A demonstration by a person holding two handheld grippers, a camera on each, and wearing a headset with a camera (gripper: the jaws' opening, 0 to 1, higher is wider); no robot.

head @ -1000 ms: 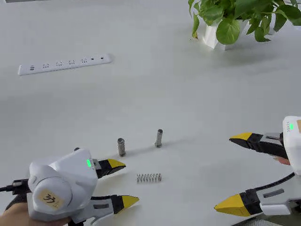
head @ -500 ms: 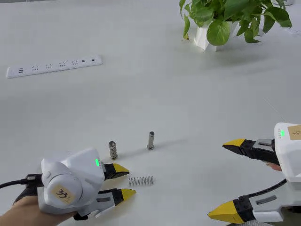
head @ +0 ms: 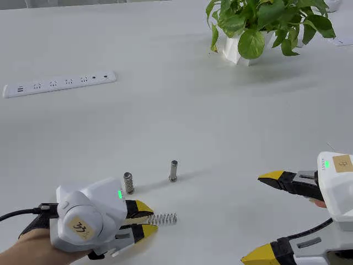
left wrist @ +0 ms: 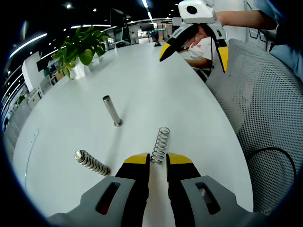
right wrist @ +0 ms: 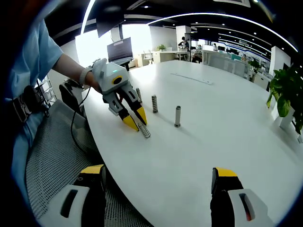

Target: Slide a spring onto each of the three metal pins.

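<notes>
A loose spring [head: 164,219] lies flat on the white table [head: 220,127]. My left gripper [head: 148,219] is shut on its near end; in the left gripper view the spring [left wrist: 160,144] runs out from between the yellow tips [left wrist: 158,163]. A bare metal pin [head: 173,170] stands upright beyond it, with a spring-covered pin [head: 128,183] to its left. The right gripper view shows the bare pin [right wrist: 177,116], that sprung pin [right wrist: 154,104], and another sprung pin [right wrist: 138,94] partly behind the left gripper [right wrist: 136,122]. My right gripper [head: 263,216] hangs open and holds nothing, well right of the pins.
A white power strip [head: 59,84] lies at the far left and a potted plant [head: 259,25] stands at the far right. A mesh chair back [left wrist: 265,109] sits just past the table's near edge.
My left gripper has moved forward to the loose spring and its jaws have narrowed around the spring's end. The right gripper has stayed open. The head camera has shifted.
</notes>
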